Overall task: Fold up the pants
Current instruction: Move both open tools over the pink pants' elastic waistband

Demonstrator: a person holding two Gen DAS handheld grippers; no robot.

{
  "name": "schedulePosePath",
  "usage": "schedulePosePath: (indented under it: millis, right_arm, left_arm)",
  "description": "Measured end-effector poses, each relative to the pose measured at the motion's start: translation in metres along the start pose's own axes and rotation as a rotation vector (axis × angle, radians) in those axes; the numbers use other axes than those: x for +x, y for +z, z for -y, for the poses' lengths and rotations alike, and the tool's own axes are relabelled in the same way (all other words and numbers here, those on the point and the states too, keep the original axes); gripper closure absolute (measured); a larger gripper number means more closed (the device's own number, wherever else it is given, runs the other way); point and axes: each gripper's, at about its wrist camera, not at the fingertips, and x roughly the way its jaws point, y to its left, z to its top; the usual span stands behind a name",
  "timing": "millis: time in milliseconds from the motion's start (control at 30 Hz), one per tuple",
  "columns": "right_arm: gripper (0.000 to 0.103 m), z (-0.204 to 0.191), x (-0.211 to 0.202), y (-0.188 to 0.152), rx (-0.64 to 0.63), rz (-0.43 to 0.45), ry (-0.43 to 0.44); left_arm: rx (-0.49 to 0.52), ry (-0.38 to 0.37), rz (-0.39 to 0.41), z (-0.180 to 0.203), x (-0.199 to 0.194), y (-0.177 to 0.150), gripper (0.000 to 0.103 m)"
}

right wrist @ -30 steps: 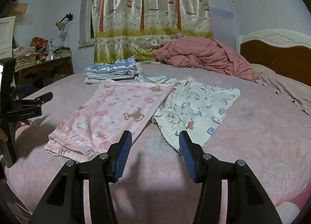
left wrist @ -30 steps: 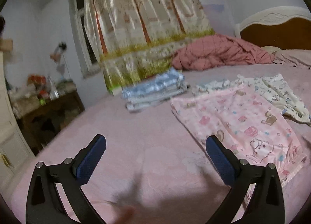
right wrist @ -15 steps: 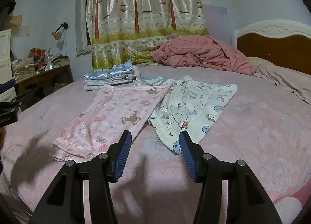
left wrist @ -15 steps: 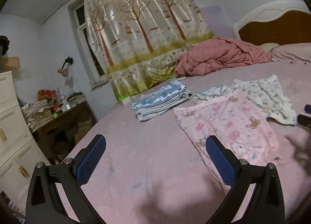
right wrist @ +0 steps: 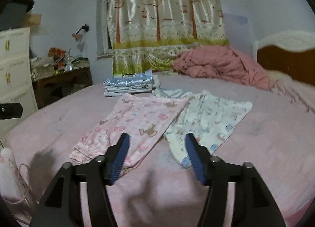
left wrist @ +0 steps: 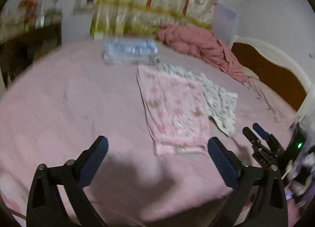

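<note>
The left gripper [left wrist: 157, 160] hangs over the near part of the bed [left wrist: 69, 99] with its blue-padded jaws wide apart and closing slightly; nothing lies between them, only bare pink sheet. The right gripper [right wrist: 156, 156] is likewise released, its jaws opening and empty, poised above the near hems of the garments without touching them; it also appears at the right edge of the left wrist view [left wrist: 256, 132]. The pink pants [right wrist: 135, 126], printed with cartoon animals, lie flat on the sheet with the cuffs toward the grippers and the waist toward the far side. The white pants [right wrist: 208, 118], with a small coloured print, lie just beside them on the right, and the pink pair overlaps their inner edge. Beyond both, a stack of folded clothes [right wrist: 130, 85] with a shiny blue piece on top sits on the bed. A crumpled dusty-pink quilt [right wrist: 220, 65] lies further back, near the headboard [right wrist: 285, 53]. A tree-print curtain [right wrist: 165, 20] covers the window behind, and a dark cluttered desk [right wrist: 63, 81] stands at the left.
</note>
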Motion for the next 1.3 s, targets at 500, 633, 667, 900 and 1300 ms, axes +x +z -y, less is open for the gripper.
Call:
schedulePosePath:
  millis: [500, 633, 667, 900, 1300]
  right_arm:
    - [0.032, 0.013, -0.030, 0.029, -0.047, 0.084, -0.021]
    - [0.032, -0.003, -0.009, 0.009, -0.043, 0.017, -0.029]
    - [0.032, -0.005, -0.005, 0.004, -0.022, 0.002, -0.019]
    - [0.032, -0.020, 0.018, -0.021, 0.016, -0.101, 0.024]
    - [0.032, -0.065, 0.063, -0.059, -0.182, -0.357, 0.031]
  left_arm:
    - [0.271, 0.467, 0.449, 0.031, -0.005, -0.018, 0.000]
    - [0.248, 0.393, 0.377, 0.012, 0.027, -0.026, 0.000]
    - [0.215, 0.373, 0.344, 0.005, 0.035, -0.027, 0.000]
    - [0.079, 0.255, 0.104, -0.019, 0.072, -0.056, 0.000]
    - [0.123, 0.327, 0.057, -0.024, 0.108, -0.088, 0.000]
